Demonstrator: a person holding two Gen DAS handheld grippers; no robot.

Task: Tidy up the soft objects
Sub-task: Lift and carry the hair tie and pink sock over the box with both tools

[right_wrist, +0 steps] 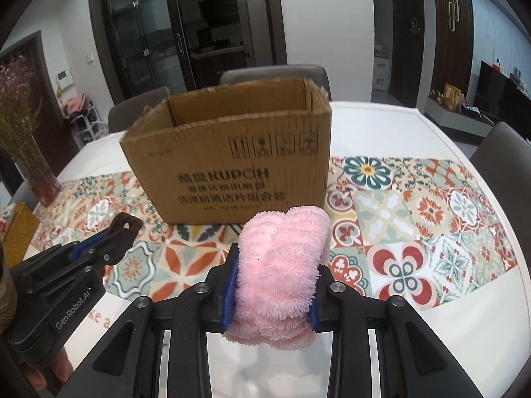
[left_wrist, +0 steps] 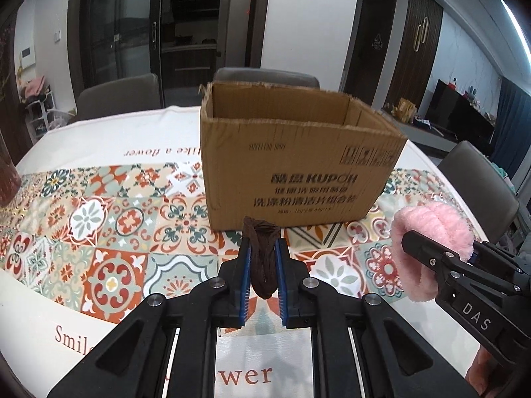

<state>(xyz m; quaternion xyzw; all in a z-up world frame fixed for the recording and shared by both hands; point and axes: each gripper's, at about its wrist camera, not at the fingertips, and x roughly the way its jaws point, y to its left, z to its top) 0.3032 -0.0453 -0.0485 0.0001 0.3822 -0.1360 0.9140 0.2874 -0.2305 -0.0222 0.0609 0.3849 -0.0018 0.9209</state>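
Left gripper jaws clamp a brown stocking; right gripper jaws clamp a pink towel. Only the right view shows a flower vase. Patterned desk carries a cardboard box.

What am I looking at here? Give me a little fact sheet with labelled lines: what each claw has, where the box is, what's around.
left gripper: shut on a thin brown fabric loop
right gripper: shut on a fluffy pink towel roll
cardboard box: open-topped, standing on the table, beyond both grippers
inside of box: floor hidden
tablecloth: patterned tiles, white border with lettering
vase of dried flowers: far left on the table
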